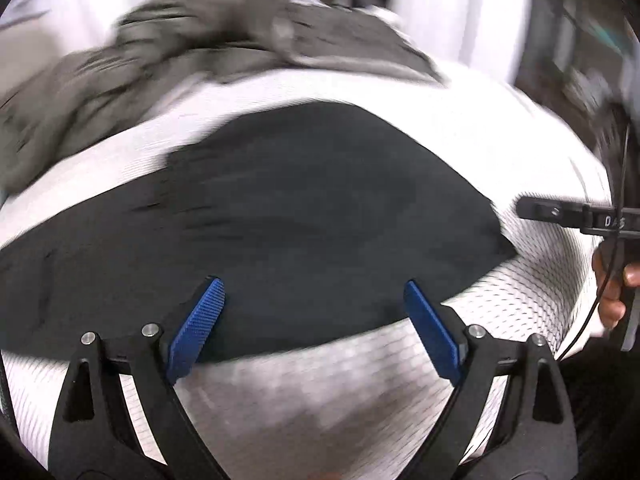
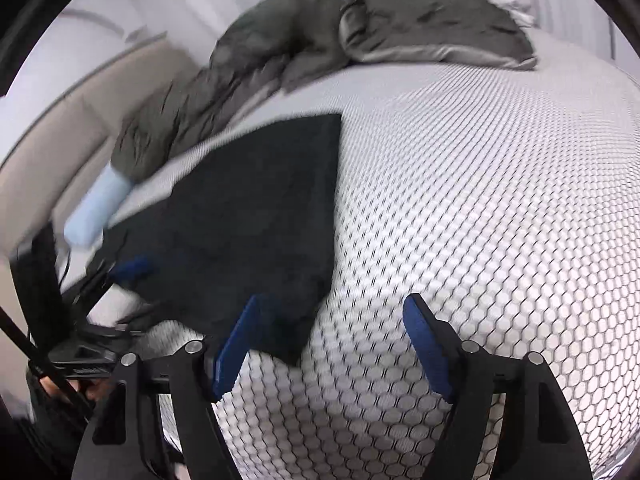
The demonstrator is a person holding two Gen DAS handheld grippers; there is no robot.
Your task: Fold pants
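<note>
Only the right wrist view shows a seemingly pale-blue roll beside the pants.

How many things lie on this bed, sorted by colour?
Black: 1, the folded pants.
Grey-green: 1 rumpled duvet; whether its folds are one piece is unclear.
Pale blue: 1 roll at the bed's edge.
Total: 3, on the white honeycomb-patterned mattress.

A rumpled grey duvet lies on the honeycomb-patterned mattress.
</note>
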